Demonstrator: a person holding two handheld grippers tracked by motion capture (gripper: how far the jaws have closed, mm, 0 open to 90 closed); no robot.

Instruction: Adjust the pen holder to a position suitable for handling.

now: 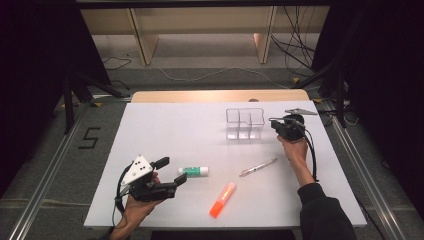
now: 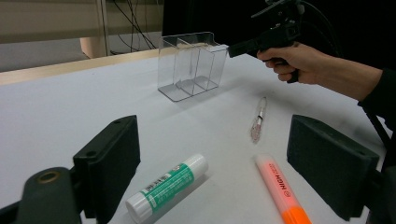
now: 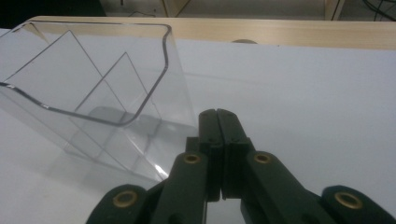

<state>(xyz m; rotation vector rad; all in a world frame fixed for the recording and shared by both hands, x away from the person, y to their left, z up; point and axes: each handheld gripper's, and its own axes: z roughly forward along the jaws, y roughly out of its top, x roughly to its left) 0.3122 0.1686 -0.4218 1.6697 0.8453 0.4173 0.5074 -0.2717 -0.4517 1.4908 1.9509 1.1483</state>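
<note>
Glue stick [image 1: 194,171] lies flat on the white table [image 1: 165,125], cap end toward the left gripper [image 1: 170,175], just beside its tips. In the left gripper view the stick [image 2: 167,186] sits low between the two black jaws, nearer the left-hand one, not touched by either. Jaws spread wide, nothing pinched.

Orange highlighter [image 1: 223,198] lies just right of the glue stick, slanted, apart from it. A clear-bodied pen [image 1: 258,166] lies farther right, toward the right hand.

Clear organiser [image 1: 244,123] with three compartments stands upright toward the far side of the table; all compartments look empty. The right gripper [image 1: 273,122] is level beside the organiser's right wall. In the right gripper view its jaws are pressed together with nothing between them, tips at the foot of the organiser's wall [image 3: 140,93] (whether they touch it I cannot tell).

Step in hand, as I judge it: left gripper lined up for a pick of the glue stick, right gripper perhaps bracing the organiser.

Next move calls for: lower the left jaws so the stick's barrel sits centred between the pads, close across the barrel rather than along it. A round barrel may roll away if only one pad meets it first.
</note>
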